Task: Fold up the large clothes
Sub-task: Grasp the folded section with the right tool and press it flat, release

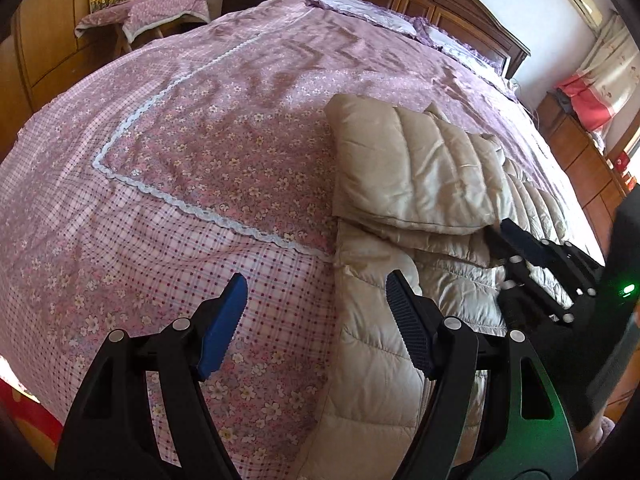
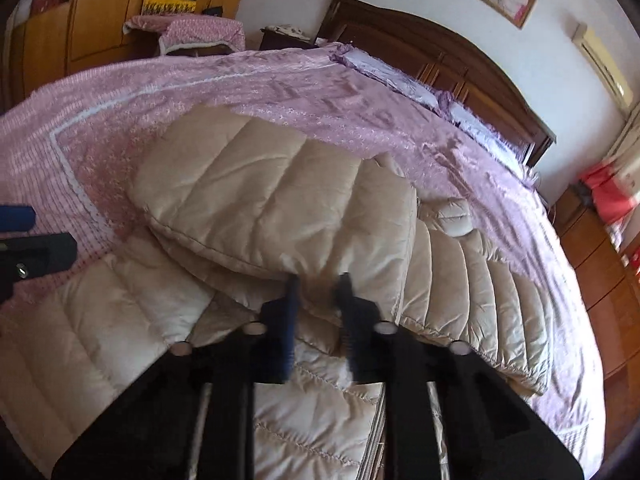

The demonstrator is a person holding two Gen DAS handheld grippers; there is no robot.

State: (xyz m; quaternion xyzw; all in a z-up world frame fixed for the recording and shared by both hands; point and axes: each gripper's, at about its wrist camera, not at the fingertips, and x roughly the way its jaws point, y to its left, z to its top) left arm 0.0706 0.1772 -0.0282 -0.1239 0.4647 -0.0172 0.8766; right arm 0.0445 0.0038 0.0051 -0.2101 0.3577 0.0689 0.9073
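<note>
A beige quilted down jacket (image 1: 404, 168) lies on the bed at the right, one padded part folded over the rest; it fills the right wrist view (image 2: 280, 196). My left gripper (image 1: 316, 312) is open and empty, hovering over the jacket's left edge and the bedspread. My right gripper (image 2: 318, 300) has its jaws close together around the folded part's near edge, with fabric between the fingers (image 2: 290, 320). It also shows at the right of the left wrist view (image 1: 516, 244).
The bed is covered by a pink floral and checked bedspread (image 1: 180, 152) with a white lace trim. Pillows (image 1: 360, 8) and a dark wooden headboard (image 2: 440, 60) are at the far end. A cloth-covered table (image 1: 152, 12) and wooden wardrobes stand at the left.
</note>
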